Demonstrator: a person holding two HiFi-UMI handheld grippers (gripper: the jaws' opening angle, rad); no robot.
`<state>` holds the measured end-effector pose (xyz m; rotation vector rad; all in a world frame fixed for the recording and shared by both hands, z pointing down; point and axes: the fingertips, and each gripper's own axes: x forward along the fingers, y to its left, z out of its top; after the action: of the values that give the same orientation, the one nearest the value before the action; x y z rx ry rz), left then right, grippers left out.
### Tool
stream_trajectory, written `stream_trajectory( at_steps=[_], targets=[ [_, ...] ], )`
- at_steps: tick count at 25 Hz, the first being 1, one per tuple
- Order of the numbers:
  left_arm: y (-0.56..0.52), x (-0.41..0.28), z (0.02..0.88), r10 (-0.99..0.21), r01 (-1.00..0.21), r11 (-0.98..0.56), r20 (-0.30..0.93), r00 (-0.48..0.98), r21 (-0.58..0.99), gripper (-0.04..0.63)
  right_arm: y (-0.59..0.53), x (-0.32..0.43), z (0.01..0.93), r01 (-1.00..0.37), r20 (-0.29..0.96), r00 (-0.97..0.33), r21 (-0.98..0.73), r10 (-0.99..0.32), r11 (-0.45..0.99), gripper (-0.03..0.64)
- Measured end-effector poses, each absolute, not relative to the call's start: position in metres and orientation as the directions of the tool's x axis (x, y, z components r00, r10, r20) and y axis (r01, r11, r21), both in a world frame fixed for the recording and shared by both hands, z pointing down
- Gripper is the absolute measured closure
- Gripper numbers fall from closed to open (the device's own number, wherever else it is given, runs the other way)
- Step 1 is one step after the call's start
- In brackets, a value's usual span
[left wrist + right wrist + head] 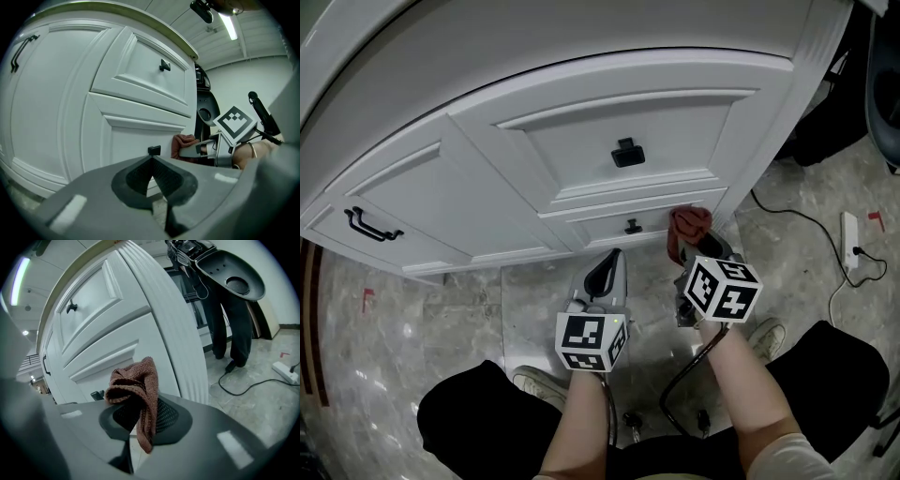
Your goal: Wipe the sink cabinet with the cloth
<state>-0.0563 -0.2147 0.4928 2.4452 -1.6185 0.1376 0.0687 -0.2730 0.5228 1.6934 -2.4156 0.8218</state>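
Note:
The white sink cabinet (581,131) fills the upper head view, with panelled drawer fronts and black handles. My right gripper (697,246) is shut on a reddish-brown cloth (688,226), which is pressed against the lower drawer front near the cabinet's right corner post. From the right gripper view, that cloth (136,390) bunches up between the jaws in front of the cabinet (117,329). My left gripper (605,269) hangs shut and holds nothing, low before the bottom drawer; its tips (152,176) point at the small black knob (153,150).
A grey marble floor (441,319) lies below the cabinet. A white power strip (851,239) and black cable (797,220) lie on the floor to the right. A dark chair and legs (229,310) stand right of the cabinet. My shoes (534,382) are close under the grippers.

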Motion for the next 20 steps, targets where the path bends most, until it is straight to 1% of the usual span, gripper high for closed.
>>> stream_trajectory(
  at_steps=[3,9,12,15,20],
  targets=[
    [-0.216,-0.042,0.492,-0.891,-0.910,-0.398,0.187,0.414,0.119,0.594,-0.271,0.081,0.522,-0.901,0.356,-0.375,-0.356,-0.856,0.246,0.534],
    [-0.211,-0.020,0.505,-0.872,-0.895,-0.429,0.204,0.445,0.121,0.595,-0.275,0.130,0.533,-0.913,0.379,-0.298,-0.382,-0.876,0.146,0.535],
    [-0.210,-0.025,0.514,-0.874,-0.903,-0.413,0.226,0.429,0.118,0.595,-0.273,0.140,0.541,-0.919,0.389,-0.263,-0.379,-0.883,0.106,0.535],
    [-0.210,-0.045,0.519,-0.891,-0.921,-0.370,0.236,0.388,0.122,0.595,-0.263,0.115,0.559,-0.918,0.415,-0.295,-0.374,-0.861,0.134,0.535],
    [-0.209,-0.092,0.518,-0.924,-0.950,-0.286,0.225,0.309,0.127,0.594,-0.247,0.021,0.577,-0.875,0.425,-0.459,-0.369,-0.780,0.314,0.535]
  ],
)
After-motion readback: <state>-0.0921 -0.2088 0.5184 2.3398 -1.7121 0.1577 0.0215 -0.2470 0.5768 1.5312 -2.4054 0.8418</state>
